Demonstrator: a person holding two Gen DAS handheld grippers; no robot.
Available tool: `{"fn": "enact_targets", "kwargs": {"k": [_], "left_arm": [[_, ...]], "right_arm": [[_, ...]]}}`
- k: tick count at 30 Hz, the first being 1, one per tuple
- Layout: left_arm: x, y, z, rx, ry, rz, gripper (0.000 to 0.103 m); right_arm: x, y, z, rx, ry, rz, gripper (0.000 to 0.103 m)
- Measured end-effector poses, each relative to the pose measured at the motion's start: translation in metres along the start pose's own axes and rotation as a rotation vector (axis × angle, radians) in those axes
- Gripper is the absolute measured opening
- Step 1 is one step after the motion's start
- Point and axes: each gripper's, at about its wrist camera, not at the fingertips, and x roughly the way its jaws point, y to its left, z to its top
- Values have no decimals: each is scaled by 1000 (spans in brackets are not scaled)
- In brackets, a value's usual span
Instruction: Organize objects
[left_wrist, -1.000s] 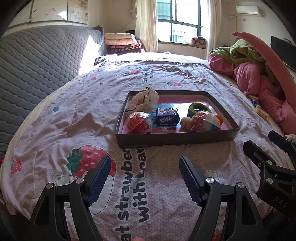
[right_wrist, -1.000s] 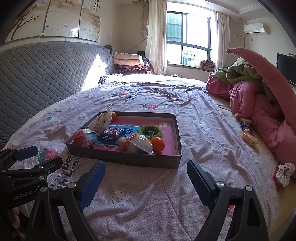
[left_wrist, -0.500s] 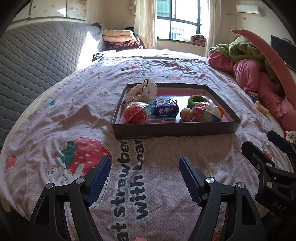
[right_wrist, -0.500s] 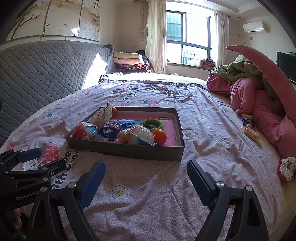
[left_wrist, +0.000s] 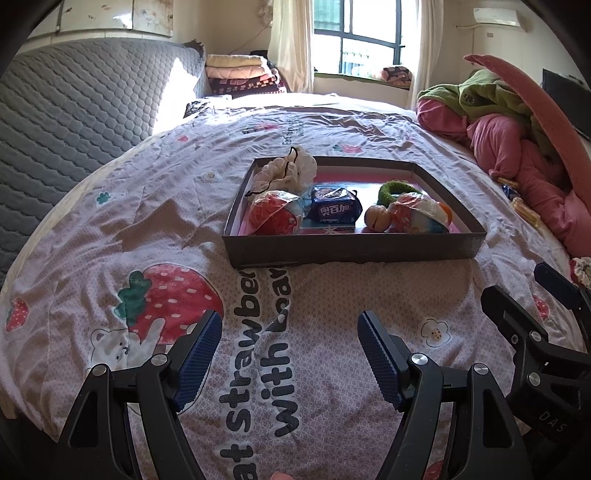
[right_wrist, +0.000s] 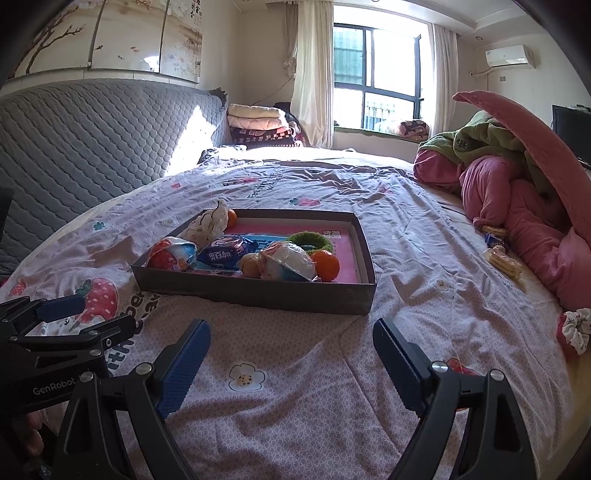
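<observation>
A shallow dark tray (left_wrist: 351, 251) with a pink floor lies on the bed. In it are a white cloth pouch (left_wrist: 288, 171), a red snack packet (left_wrist: 273, 218), a blue cookie pack (left_wrist: 334, 210), a green ring (left_wrist: 397, 190), a tan fruit (left_wrist: 377, 218), a crinkly packet (left_wrist: 419, 214) and an orange (right_wrist: 325, 264). My left gripper (left_wrist: 290, 350) hangs open over the bedsheet, short of the tray's front wall. My right gripper (right_wrist: 291, 354) is open too, nearer the tray's right front corner (right_wrist: 369, 295). Both are empty.
Snack packets (right_wrist: 504, 260) and a scrunchie (right_wrist: 576, 328) lie loose on the sheet at the right. Behind them is heaped pink and green bedding (right_wrist: 517, 206). A grey quilted headboard (right_wrist: 92, 147) lines the left. Each gripper shows in the other's view, side by side.
The tray has drifted slightly upward in both views, so both grippers have shifted a little. Neither pair of jaws has changed its width, and nothing in the tray has moved.
</observation>
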Motion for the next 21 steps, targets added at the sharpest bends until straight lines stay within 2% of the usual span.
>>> {"fn": "enact_targets", "kwargs": {"k": [21], "left_arm": [[27,1,-13,3,38,-9,77]], "right_arm": [[20,1,-22,0,55,-1,89]]}}
